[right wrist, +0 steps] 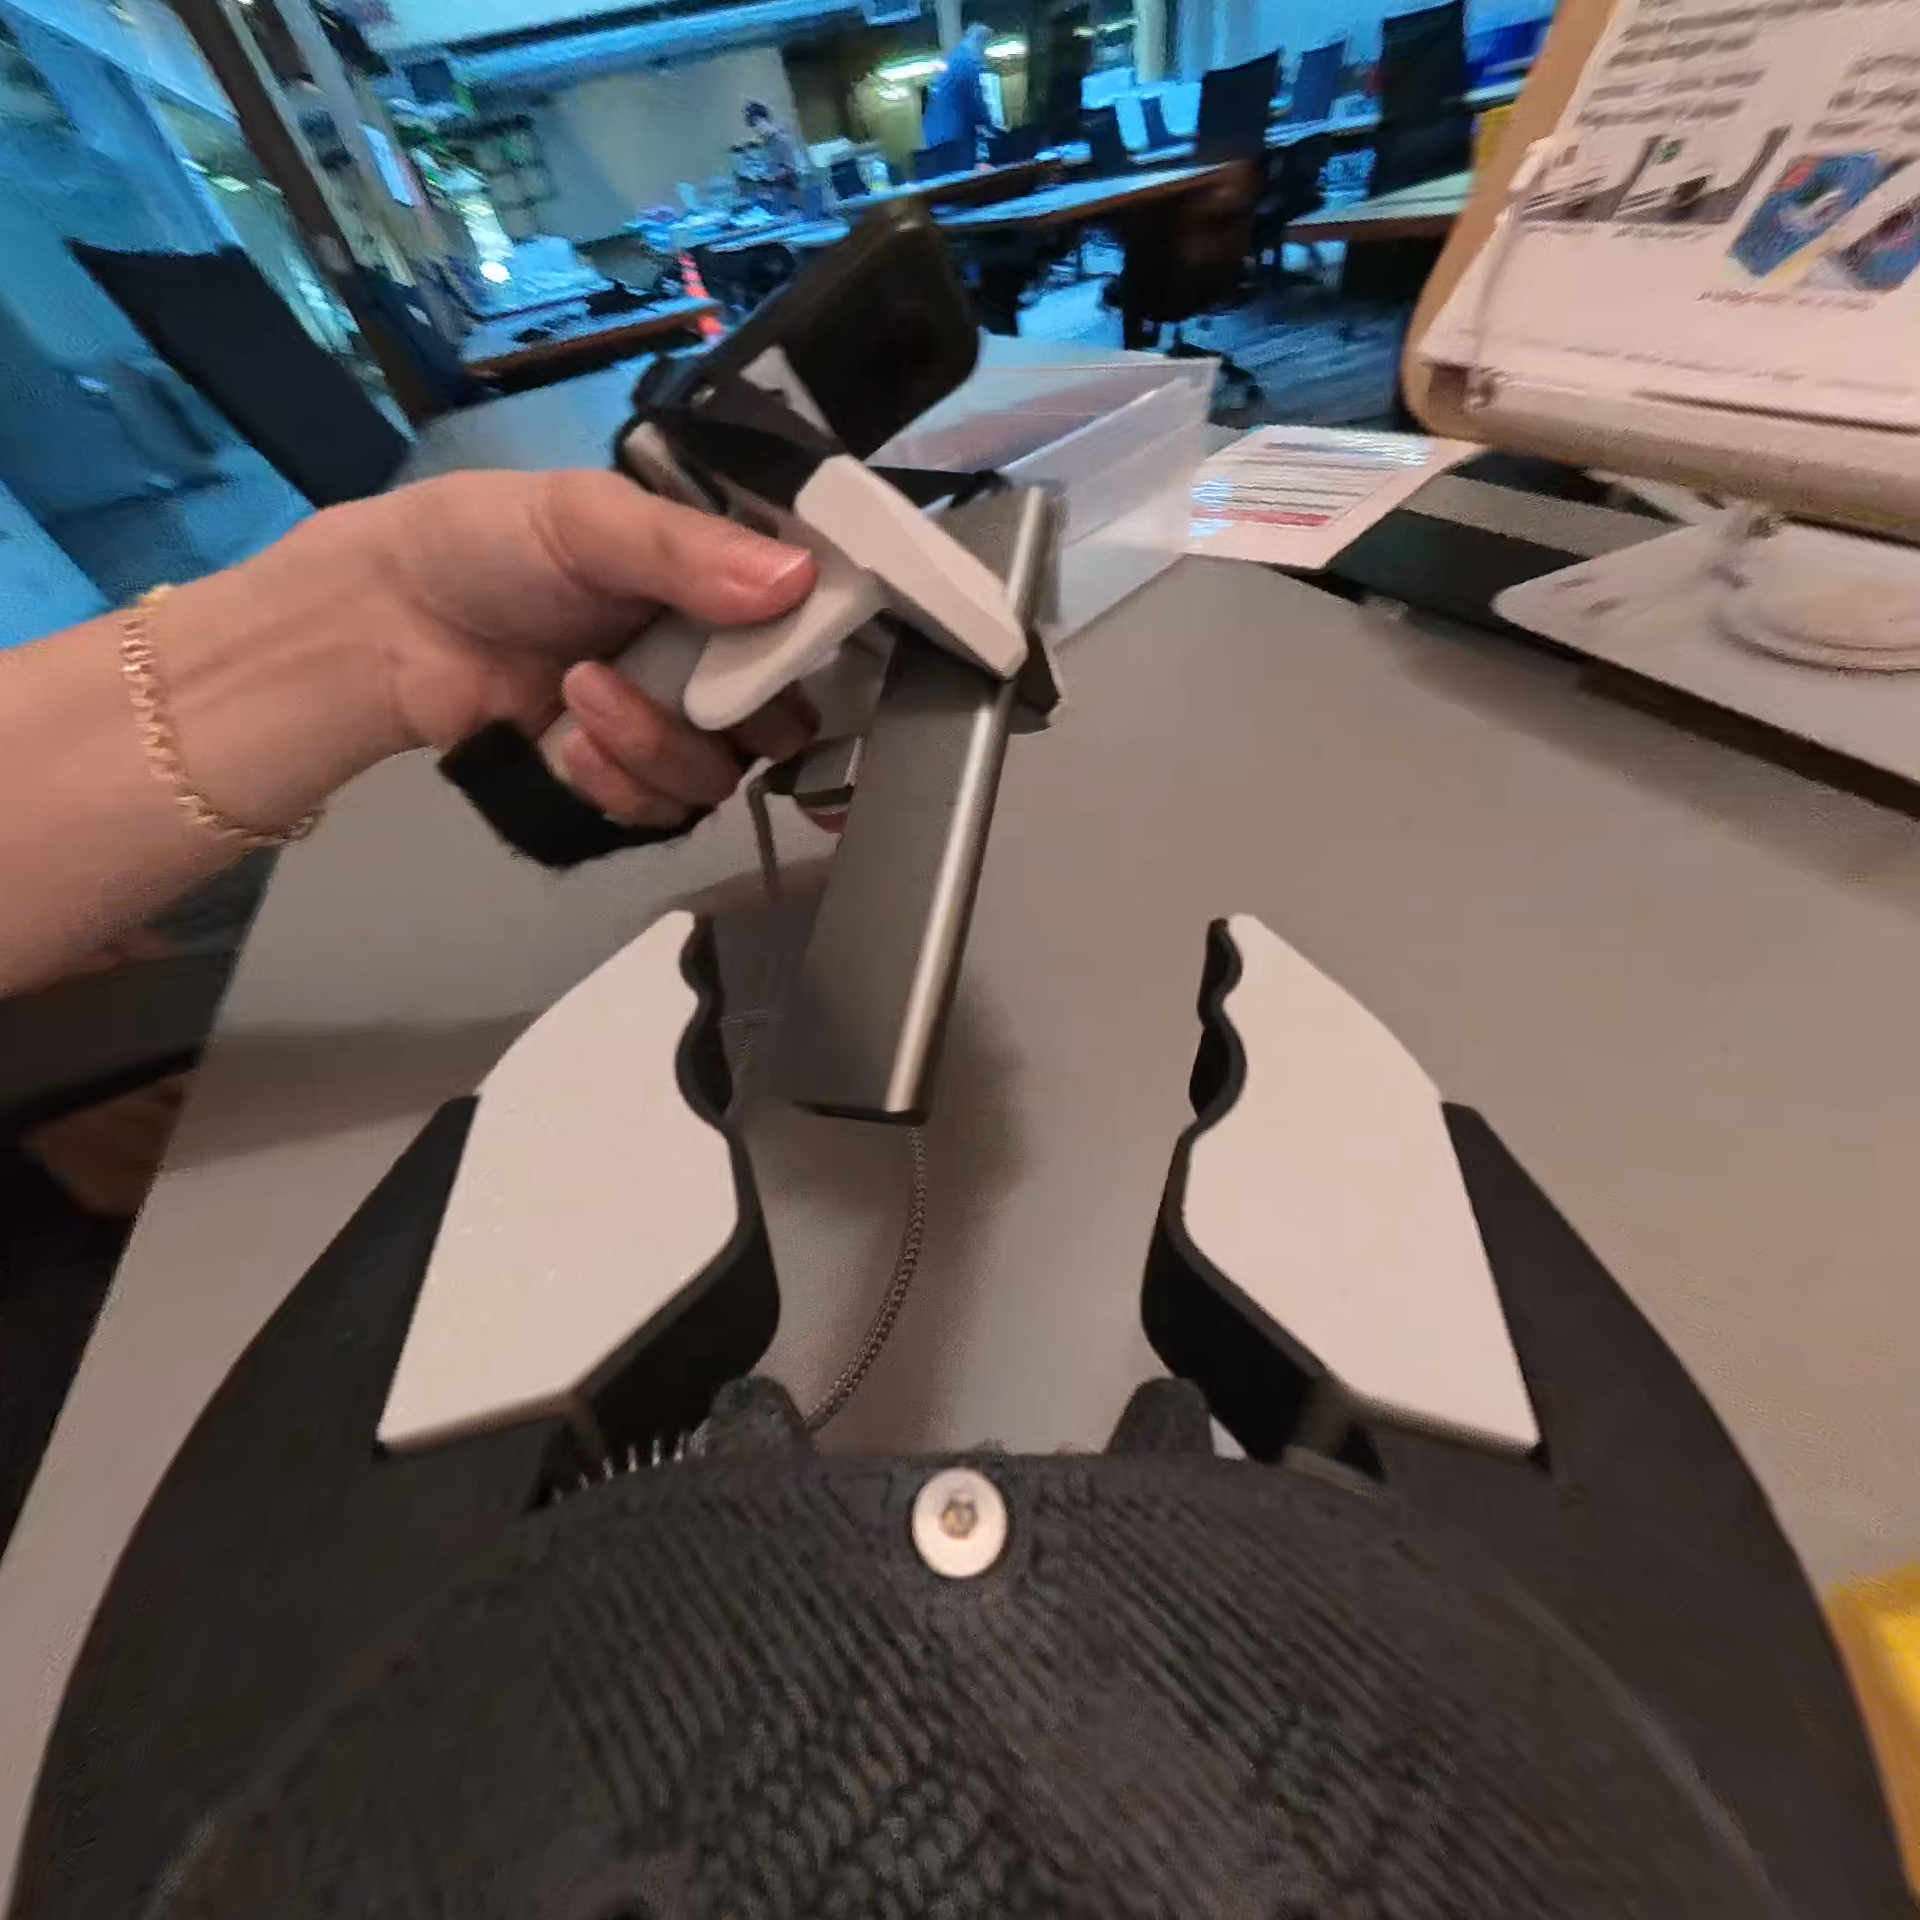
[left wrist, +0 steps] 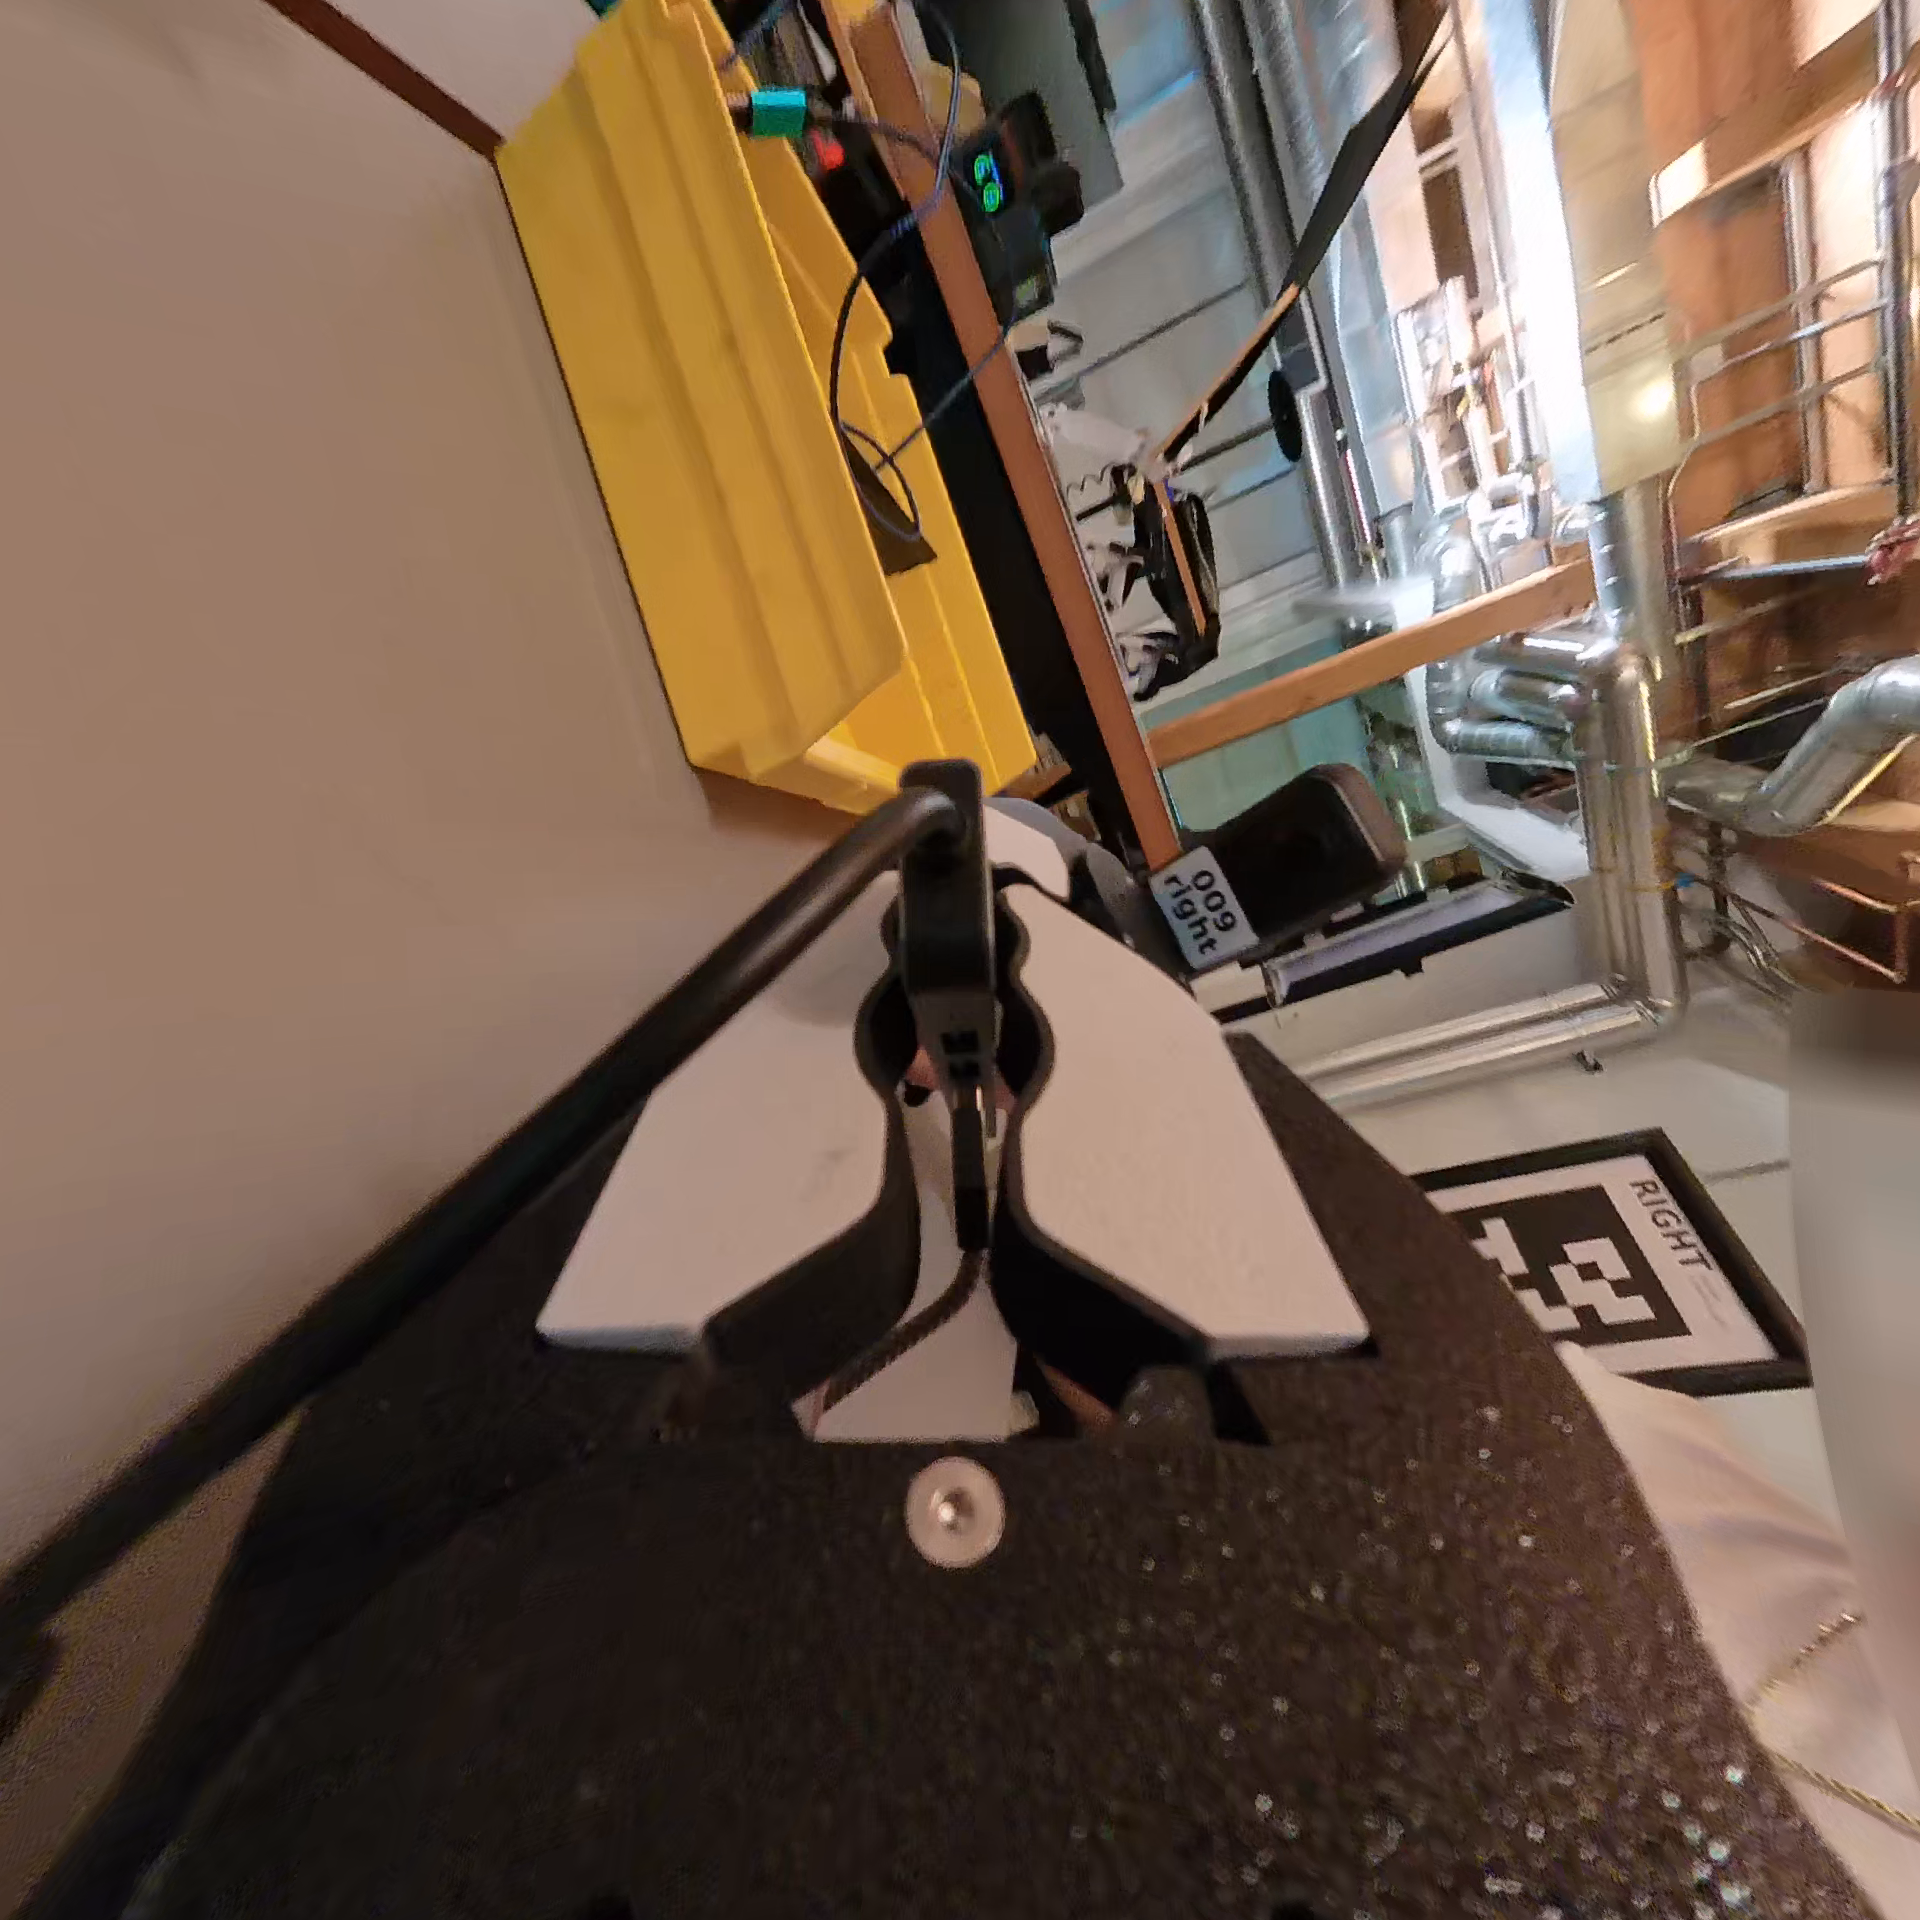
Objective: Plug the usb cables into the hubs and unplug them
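I work in a big open workspace — rows of long desks (right wrist: 1091, 197) with black office chairs (right wrist: 1236, 114) stretch behind my grey table (right wrist: 1455, 987), and bare silver ducting (left wrist: 1621, 831) with timber framing (left wrist: 1382, 644) runs overhead — part office, part workshop.

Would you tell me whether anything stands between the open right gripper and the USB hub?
Nothing visible does. The USB hub, clamped in the left gripper, hangs just ahead of the right gripper, whose jaws are open; only the hub's own braided cable trails down between them.
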